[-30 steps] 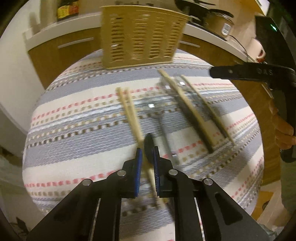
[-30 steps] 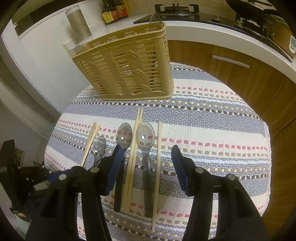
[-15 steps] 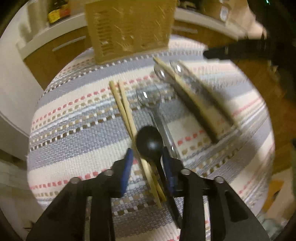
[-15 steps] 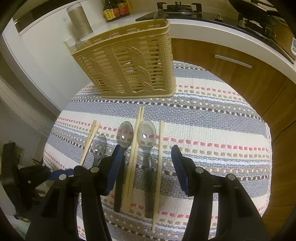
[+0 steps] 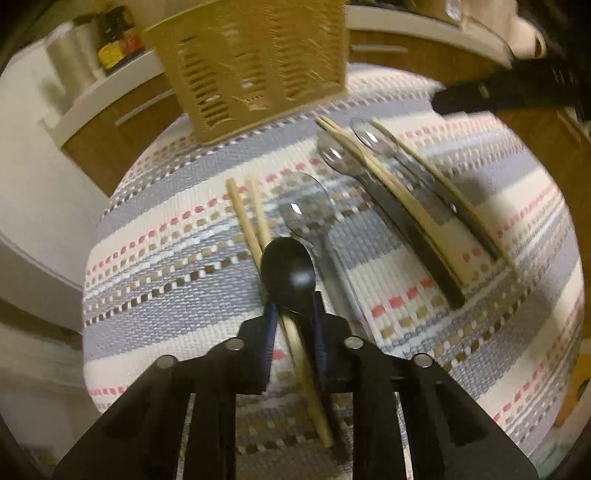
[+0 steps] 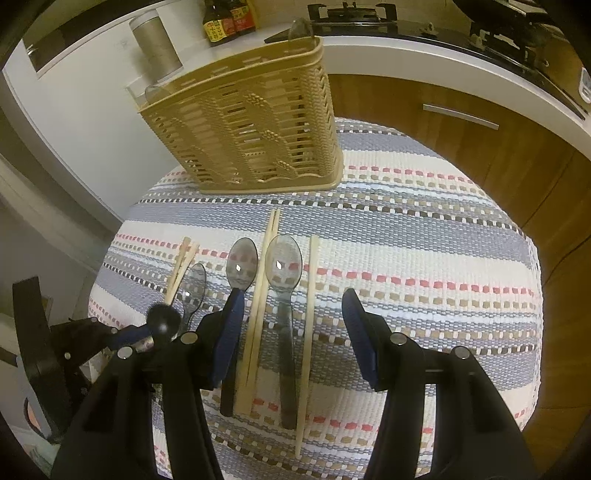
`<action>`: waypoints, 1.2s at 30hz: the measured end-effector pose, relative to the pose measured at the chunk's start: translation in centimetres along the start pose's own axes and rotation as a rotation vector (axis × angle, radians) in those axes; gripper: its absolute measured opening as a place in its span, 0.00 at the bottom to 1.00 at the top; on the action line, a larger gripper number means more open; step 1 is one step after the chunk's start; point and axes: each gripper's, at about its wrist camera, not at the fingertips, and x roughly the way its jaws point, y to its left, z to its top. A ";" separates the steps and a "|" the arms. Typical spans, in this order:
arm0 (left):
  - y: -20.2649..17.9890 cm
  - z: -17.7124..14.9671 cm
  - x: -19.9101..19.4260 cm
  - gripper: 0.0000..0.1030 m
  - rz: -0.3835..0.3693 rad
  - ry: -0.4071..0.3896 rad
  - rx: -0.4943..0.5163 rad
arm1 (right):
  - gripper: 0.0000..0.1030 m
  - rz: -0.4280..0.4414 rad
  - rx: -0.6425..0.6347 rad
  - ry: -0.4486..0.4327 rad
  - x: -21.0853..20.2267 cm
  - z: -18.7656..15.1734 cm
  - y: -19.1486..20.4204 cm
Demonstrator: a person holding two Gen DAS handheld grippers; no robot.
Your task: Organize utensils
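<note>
My left gripper is shut on a black spoon, held above the striped mat with its bowl pointing forward; the spoon also shows in the right wrist view. Under it lie a chopstick pair and a clear spoon. My right gripper is open and empty, hovering over two clear spoons and chopsticks. The tan slotted utensil basket stands at the mat's far edge and also shows in the left wrist view.
The round table has a striped woven cloth. Behind it run a white counter with sauce bottles, a canister and a stove. Wooden cabinet fronts stand close behind the table.
My left gripper has lifted the black spoon off the mat and turned it, bowl now facing forward and higher. The basket appears closer in the left view. The right gripper has barely moved.
</note>
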 end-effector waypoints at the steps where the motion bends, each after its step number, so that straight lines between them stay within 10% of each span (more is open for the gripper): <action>1: 0.8 0.1 -0.3 0.06 -0.038 -0.021 -0.028 | 0.50 -0.002 -0.001 -0.001 0.0 0.0 0.0; 13: 9.6 -1.1 0.6 0.06 -0.235 -0.005 -0.274 | 0.50 0.001 -0.017 0.036 2.1 0.4 1.3; 16: 10.4 -1.0 1.6 0.11 -0.210 0.007 -0.275 | 0.50 -0.001 -0.023 0.041 2.3 0.5 1.6; 20: 10.2 -0.7 0.8 0.43 -0.161 -0.025 -0.245 | 0.50 -0.011 -0.029 0.044 2.5 0.7 1.7; 36: 9.0 2.7 3.4 0.34 -0.015 0.059 -0.135 | 0.50 0.052 0.020 0.134 4.5 3.2 1.3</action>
